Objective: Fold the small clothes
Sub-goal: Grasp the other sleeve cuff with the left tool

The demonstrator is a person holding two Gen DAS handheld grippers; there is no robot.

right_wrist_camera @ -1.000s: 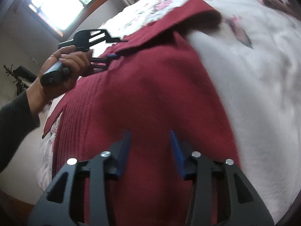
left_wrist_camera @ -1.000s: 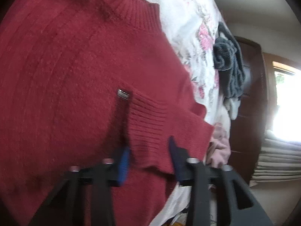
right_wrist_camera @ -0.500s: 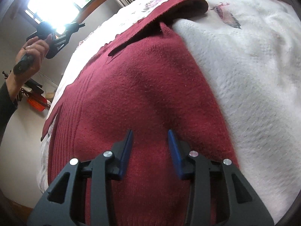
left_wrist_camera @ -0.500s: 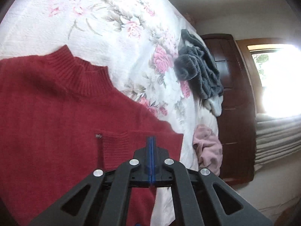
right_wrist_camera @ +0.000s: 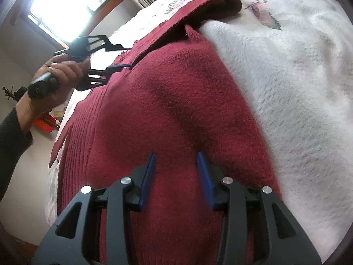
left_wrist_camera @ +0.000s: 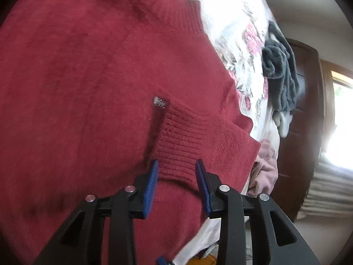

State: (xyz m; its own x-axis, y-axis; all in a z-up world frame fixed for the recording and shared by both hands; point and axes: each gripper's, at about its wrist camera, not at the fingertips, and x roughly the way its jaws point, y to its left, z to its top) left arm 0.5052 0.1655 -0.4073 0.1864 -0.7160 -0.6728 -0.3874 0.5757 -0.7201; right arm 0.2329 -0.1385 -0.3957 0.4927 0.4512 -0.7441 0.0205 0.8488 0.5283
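A red knit sweater (left_wrist_camera: 88, 88) lies flat on the bed, with one sleeve folded across its body. My left gripper (left_wrist_camera: 176, 165) is open, and the sleeve's ribbed cuff (left_wrist_camera: 183, 137) lies between its blue fingertips. A small metal tag (left_wrist_camera: 160, 102) sits just beyond the cuff. In the right wrist view the sweater (right_wrist_camera: 165, 110) fills the middle. My right gripper (right_wrist_camera: 175, 156) hovers open over its lower body, holding nothing. The same view shows the left gripper (right_wrist_camera: 119, 55) at the far side, held by a hand (right_wrist_camera: 57, 75).
A white floral bedspread (right_wrist_camera: 286, 77) lies under the sweater. A grey clothing pile (left_wrist_camera: 278, 70) and a pink garment (left_wrist_camera: 264, 167) sit near the bed's far edge, beside a dark wooden door (left_wrist_camera: 308, 110). A bright window (right_wrist_camera: 61, 11) is behind the hand.
Half a second ago the left gripper was shut and raised off the sweater. It is now low and open around the cuff. The right gripper has barely moved.
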